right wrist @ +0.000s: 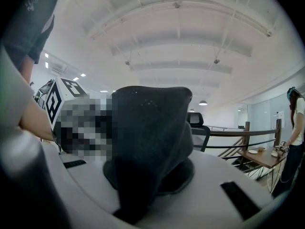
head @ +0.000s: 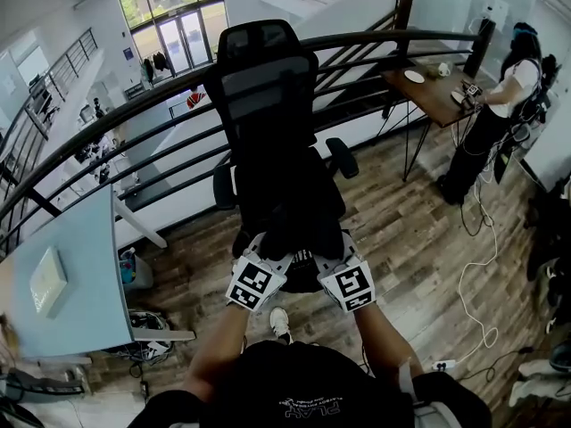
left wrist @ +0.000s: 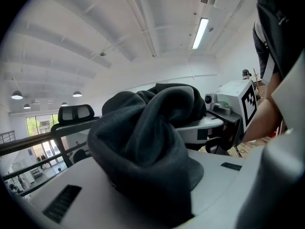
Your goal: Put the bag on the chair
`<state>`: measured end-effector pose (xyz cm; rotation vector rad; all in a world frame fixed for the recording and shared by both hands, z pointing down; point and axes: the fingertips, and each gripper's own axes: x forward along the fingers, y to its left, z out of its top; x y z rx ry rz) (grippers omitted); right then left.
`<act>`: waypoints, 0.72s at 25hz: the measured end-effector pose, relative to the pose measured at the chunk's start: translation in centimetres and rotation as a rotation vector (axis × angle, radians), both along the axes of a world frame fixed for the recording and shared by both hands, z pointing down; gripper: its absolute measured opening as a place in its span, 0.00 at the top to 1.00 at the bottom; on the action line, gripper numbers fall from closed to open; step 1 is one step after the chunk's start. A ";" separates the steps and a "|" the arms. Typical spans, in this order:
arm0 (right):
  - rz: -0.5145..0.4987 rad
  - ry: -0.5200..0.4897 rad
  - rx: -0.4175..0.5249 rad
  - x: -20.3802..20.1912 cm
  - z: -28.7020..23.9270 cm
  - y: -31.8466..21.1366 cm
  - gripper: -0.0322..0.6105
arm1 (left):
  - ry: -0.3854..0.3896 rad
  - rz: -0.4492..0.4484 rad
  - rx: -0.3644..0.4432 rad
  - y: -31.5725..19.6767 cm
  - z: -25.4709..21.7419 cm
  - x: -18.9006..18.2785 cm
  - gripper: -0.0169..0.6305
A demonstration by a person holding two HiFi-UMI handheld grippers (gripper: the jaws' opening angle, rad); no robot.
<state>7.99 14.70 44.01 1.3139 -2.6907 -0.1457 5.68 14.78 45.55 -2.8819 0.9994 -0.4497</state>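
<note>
Item: black cloth bag [left wrist: 152, 142], bunched in thick folds, held at two points. Left claw [head: 260, 255]: jaws clamped on a gathered fold of the bag, which fills the gap between them and rises out past the tips. Right claw [head: 344, 255]: jaws nearly together, pinching a narrower upright fold of the same bag. The two claws sit side by side, marker cubes toward the holder, with the bag spanning between them and just ahead of both. Black office chair [head: 268, 87]: directly ahead of the claws, seat under the bag, backrest and headrest beyond. Dark cloth against dark seat, so it cannot be told whether the bag rests on the seat or hangs over it. Dark railing [head: 134, 114]: behind the chair, curving across. Pale blue desk [head: 80, 266]: well off to the left of the left claw. Wooden table [head: 437, 92]: far ahead and to the right of the right claw, a standing person [head: 500, 105] at its end. White cable [head: 486, 266]: loose on the wooden floor [head: 419, 239], right of the right claw.
</note>
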 end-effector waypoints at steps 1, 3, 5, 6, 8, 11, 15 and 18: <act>0.002 -0.002 -0.003 -0.2 0.0 -0.7 0.89 | -0.002 0.002 -0.002 -0.7 0.0 -0.1 0.86; 0.008 0.000 -0.011 -0.4 0.1 -2.1 0.89 | -0.003 0.009 -0.006 -2.1 0.0 -0.4 0.86; 0.013 0.008 -0.017 -0.8 0.1 -3.3 0.89 | 0.003 0.015 -0.013 -3.3 0.1 -0.7 0.86; 0.014 0.011 -0.019 -1.0 0.0 -3.8 0.89 | 0.007 0.019 -0.016 -3.8 0.2 -0.9 0.86; 0.020 0.019 -0.020 -1.6 0.1 -4.9 0.89 | 0.010 0.026 -0.022 -4.8 0.2 -1.6 0.86; 0.031 0.023 -0.016 -2.5 0.1 -7.1 0.89 | 0.012 0.037 -0.018 -7.0 -0.1 -2.6 0.86; 0.043 0.019 -0.029 -3.7 0.2 -9.4 0.89 | 0.016 0.042 -0.025 -9.4 0.2 -3.7 0.86; 0.056 0.031 -0.035 -4.7 0.4 -10.6 0.89 | 0.025 0.044 -0.030 -10.6 0.4 -4.7 0.86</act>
